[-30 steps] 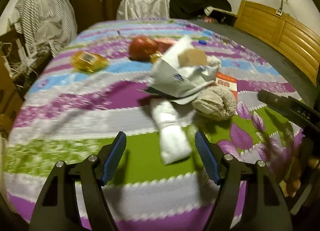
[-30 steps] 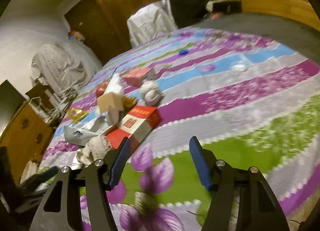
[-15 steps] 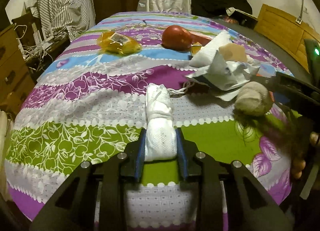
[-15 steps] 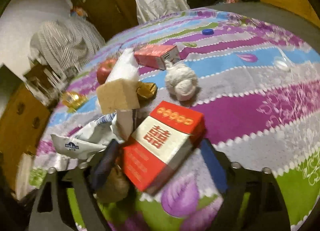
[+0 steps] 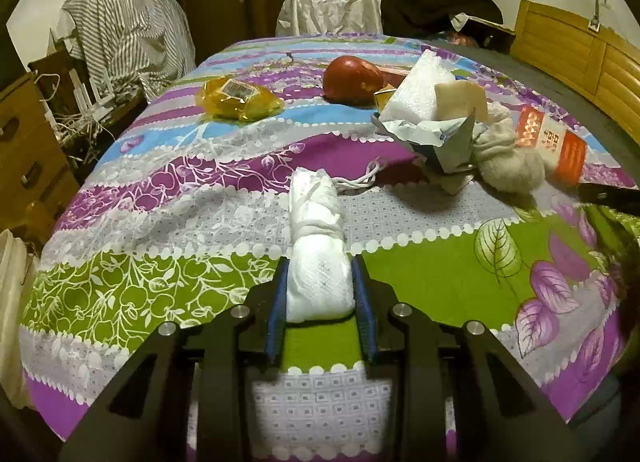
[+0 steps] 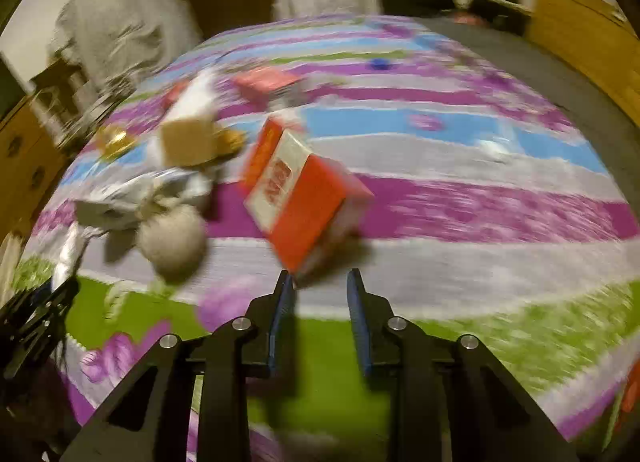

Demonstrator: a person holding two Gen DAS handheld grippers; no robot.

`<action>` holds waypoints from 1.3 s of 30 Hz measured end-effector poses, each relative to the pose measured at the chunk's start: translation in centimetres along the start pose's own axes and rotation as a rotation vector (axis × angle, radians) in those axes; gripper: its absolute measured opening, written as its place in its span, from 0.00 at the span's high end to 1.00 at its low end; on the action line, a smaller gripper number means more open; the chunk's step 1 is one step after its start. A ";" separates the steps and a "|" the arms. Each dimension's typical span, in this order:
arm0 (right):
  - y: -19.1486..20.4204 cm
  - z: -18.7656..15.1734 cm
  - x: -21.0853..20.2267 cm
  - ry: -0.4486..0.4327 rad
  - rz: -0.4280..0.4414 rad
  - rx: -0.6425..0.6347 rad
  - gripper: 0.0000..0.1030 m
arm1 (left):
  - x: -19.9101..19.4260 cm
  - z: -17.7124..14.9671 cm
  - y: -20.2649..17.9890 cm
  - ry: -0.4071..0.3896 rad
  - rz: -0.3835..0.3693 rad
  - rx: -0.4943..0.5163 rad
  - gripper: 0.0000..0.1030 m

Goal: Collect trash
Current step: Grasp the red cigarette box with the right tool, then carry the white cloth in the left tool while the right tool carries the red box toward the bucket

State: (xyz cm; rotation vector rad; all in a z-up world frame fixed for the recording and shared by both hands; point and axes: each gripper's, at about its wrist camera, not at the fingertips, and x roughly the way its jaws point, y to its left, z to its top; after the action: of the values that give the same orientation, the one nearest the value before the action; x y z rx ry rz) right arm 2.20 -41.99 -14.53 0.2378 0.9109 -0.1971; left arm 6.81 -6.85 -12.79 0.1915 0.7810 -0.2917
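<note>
My left gripper (image 5: 319, 282) is shut on a rolled white tissue bundle (image 5: 318, 246) lying on the patterned bedspread (image 5: 160, 221). My right gripper (image 6: 319, 286) has its jaws narrowed on the lower corner of a red and white box (image 6: 300, 197), which is tilted up off the bedspread (image 6: 480, 262); the view is blurred. The same box (image 5: 550, 141) shows at the right in the left wrist view. A pile of trash sits beyond: white foam (image 5: 420, 93), crumpled paper (image 5: 436, 133), a beige balled cloth (image 5: 508, 165).
A red apple (image 5: 352, 79) and a yellow wrapped packet (image 5: 236, 97) lie further back. A wooden headboard (image 5: 580, 49) is at the right, drawers (image 5: 24, 149) and striped clothing (image 5: 128, 33) at the left. A second red box (image 6: 266, 81) lies far back.
My left gripper closed on the tissue bundle and holds it. My right gripper moved onto the red and white box, closed on its corner and tilted it up.
</note>
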 end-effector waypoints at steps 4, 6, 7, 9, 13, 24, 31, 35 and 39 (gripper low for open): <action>-0.2 -0.1 -1.9 -0.092 0.107 0.015 0.33 | 0.0 0.3 0.1 0.012 -0.007 -0.015 0.70; 1.3 0.5 -1.9 -0.139 0.063 -0.091 0.14 | -0.2 0.5 0.2 0.014 -0.011 -0.016 0.67; 1.7 0.8 -1.7 -0.142 0.049 -0.129 0.14 | -0.2 0.6 0.2 0.013 -0.014 -0.015 0.64; 1.7 2.2 0.0 -0.116 0.021 -0.200 0.14 | -0.2 0.6 0.6 0.011 -0.043 -0.015 0.64; 0.1 4.6 3.4 -0.021 0.067 -0.270 0.14 | -0.3 0.6 1.8 0.004 -0.116 -0.039 0.58; -0.9 2.3 3.3 -0.051 0.177 -0.248 0.32 | 0.4 1.1 1.1 0.007 -0.115 0.016 0.76; 0.2 -2.3 -2.1 -0.068 0.193 -0.116 0.32 | -2.6 0.1 1.8 -0.011 0.000 -0.002 0.76; 3.6 -4.5 -5.9 -0.095 0.237 -0.097 0.32 | -4.7 0.3 3.7 -0.016 0.078 -0.058 0.76; 8.7 -5.0 -7.9 -0.105 0.300 -0.135 0.32 | -6.5 0.7 6.0 -0.026 0.138 -0.109 0.76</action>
State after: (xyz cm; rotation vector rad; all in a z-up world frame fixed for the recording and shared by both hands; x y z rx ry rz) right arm -3.98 -31.69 -10.10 0.2341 0.7706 0.1287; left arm 4.83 -0.12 -7.27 0.1384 0.7521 -0.1204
